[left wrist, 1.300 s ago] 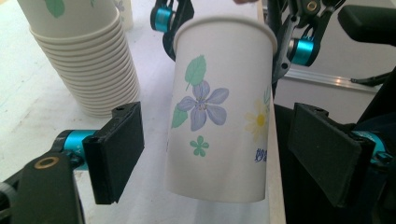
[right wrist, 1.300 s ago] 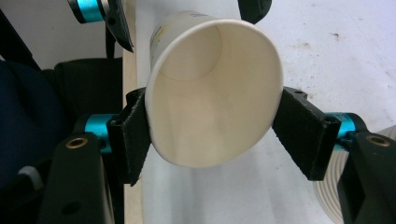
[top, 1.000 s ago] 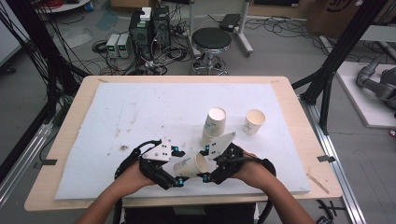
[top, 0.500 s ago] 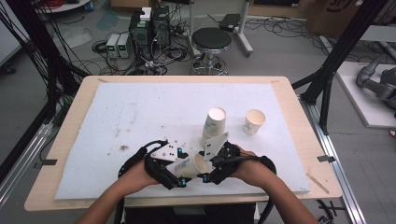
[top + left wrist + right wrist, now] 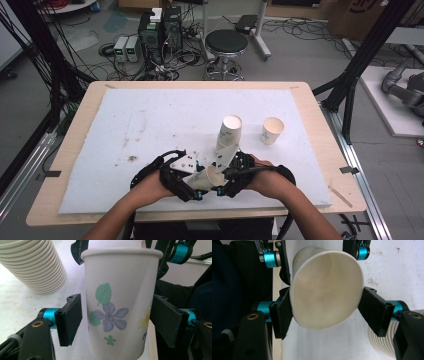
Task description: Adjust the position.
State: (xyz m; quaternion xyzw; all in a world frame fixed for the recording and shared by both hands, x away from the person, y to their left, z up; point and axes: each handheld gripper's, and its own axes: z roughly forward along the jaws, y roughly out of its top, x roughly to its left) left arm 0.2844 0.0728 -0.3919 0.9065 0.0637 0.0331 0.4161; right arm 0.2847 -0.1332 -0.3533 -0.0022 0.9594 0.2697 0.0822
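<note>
A flowered paper cup [image 5: 207, 176] lies on its side above the table's front edge, held between both grippers. My left gripper [image 5: 197, 184] grips the cup's [image 5: 117, 302] lower body; its jaws have just been closing and both pads [image 5: 71, 317] now press its sides. My right gripper [image 5: 219, 177] is shut on the cup's [image 5: 324, 297] open rim, squeezing it oval. A tall leaning stack of cups [image 5: 227, 137] stands just behind the grippers. The stack [image 5: 32, 265] also shows beside the left jaw.
A single upright paper cup [image 5: 272, 130] stands to the right of the stack. A white mat [image 5: 150, 125] covers the wooden table [image 5: 80, 120]. Beyond the far edge are a black stool [image 5: 226, 42] and electronics boxes [image 5: 160, 27]; black frame posts flank the table.
The left gripper's jaws have closed in from wide apart onto the cup. Both hands stayed in place, and the right gripper kept its hold on the rim.
</note>
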